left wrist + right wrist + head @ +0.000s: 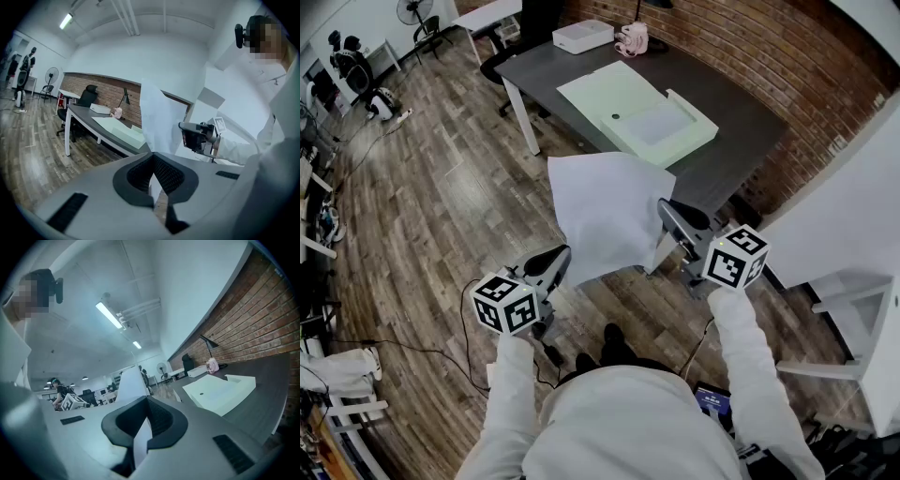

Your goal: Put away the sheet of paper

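The sheet of paper (605,216) is held in the air between the two tongs, above the wooden floor (441,187) and just in front of the near edge of the dark table (741,141). It is not lying on any surface.

The left tongs (557,261) are closed on the lower left corner of the sheet. In the left gripper view, the black pads of the left tongs (153,154) are seen pressed together, with a thin white strip of the sheet (159,117) caught between them and the rest of it rising beyond the tips.

The right tongs (671,216) are closed on the right edge of the sheet, higher than the left ones in the head view. In the right gripper view, the right tongs (146,397) are shut, and the white edge of the sheet (131,385) passes between the pads and stands up behind them.

The sheet is spread between both tongs and is slightly bent, not flat. On the table beyond it, a pale flat box (661,127) is lying open, well apart from the sheet and from both tongs.
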`<control>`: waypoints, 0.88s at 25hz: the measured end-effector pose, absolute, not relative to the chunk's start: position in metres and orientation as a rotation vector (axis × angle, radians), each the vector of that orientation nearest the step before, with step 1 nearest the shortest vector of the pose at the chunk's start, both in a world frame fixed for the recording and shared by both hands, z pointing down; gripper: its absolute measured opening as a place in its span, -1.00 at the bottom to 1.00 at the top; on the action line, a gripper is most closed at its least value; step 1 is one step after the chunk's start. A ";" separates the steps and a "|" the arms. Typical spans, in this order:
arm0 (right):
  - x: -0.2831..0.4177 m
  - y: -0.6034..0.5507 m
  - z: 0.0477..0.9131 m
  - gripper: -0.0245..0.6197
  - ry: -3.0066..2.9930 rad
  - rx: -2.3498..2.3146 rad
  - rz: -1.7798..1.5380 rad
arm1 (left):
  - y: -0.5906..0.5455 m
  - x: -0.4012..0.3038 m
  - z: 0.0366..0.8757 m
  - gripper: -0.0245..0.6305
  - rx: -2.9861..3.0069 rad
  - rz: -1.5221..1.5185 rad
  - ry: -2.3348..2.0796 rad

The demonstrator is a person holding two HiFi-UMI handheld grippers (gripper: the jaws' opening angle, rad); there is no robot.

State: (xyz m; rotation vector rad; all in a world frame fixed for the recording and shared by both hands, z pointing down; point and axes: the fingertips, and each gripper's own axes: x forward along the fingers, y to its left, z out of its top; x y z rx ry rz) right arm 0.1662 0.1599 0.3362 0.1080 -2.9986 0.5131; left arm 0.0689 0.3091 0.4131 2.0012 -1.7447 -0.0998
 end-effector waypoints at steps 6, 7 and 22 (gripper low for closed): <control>0.160 0.151 0.335 -0.84 -3.018 0.080 0.520 | 0.297 0.062 0.414 -0.87 2.002 -0.094 -1.746; 0.159 0.149 0.335 -0.84 -3.023 0.074 0.537 | 0.295 0.061 0.414 -0.87 2.001 -0.094 -1.745; 0.142 0.097 0.328 -0.84 -3.076 0.064 0.665 | 0.246 0.042 0.406 -0.87 2.006 -0.057 -1.771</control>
